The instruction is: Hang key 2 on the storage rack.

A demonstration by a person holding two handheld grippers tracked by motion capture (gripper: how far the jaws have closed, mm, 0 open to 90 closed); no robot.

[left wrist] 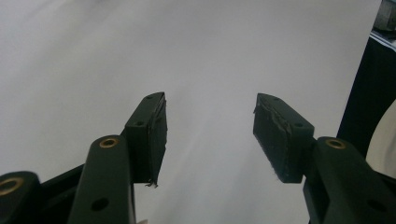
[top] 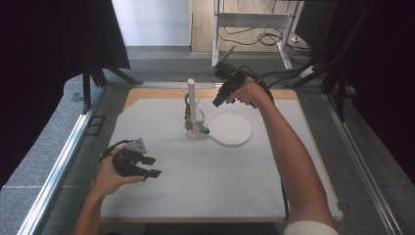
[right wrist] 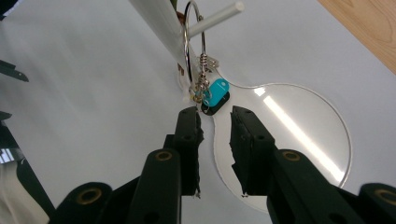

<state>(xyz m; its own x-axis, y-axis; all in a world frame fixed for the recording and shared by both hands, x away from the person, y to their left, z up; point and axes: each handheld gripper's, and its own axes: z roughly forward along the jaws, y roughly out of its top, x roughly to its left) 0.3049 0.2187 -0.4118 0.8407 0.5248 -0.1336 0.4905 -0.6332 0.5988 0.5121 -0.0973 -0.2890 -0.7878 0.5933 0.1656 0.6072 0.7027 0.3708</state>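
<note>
Nearest the person, the left claw [top: 147,166] hovers low over the bare white sheet [top: 210,181] on the counter [top: 142,93], its jaws spread wide with nothing between them and nothing close ahead, well apart from everything else. Further out, near the middle of the sheet, stands a white post [top: 191,105] with a thin side peg [right wrist: 217,17]; a metal ring [right wrist: 187,46] hangs on that peg, and from it dangle a small chain and a teal tag [right wrist: 216,93] over a dark one, right at the foot of the post. Beside the foot lies a flat, clear round disc [top: 232,129]. The right claw [right wrist: 214,122] is much the nearer to these: in the right gripper view its jaws stand slightly parted, empty, with the tags just beyond the tips and almost dead ahead. The tags hang roughly in line with the gap, so any grasp probably depends on a short straight advance. The post and peg stand just behind the tags and could be struck. Beyond the counter are cables and a metal frame [top: 254,22] on the floor.
</note>
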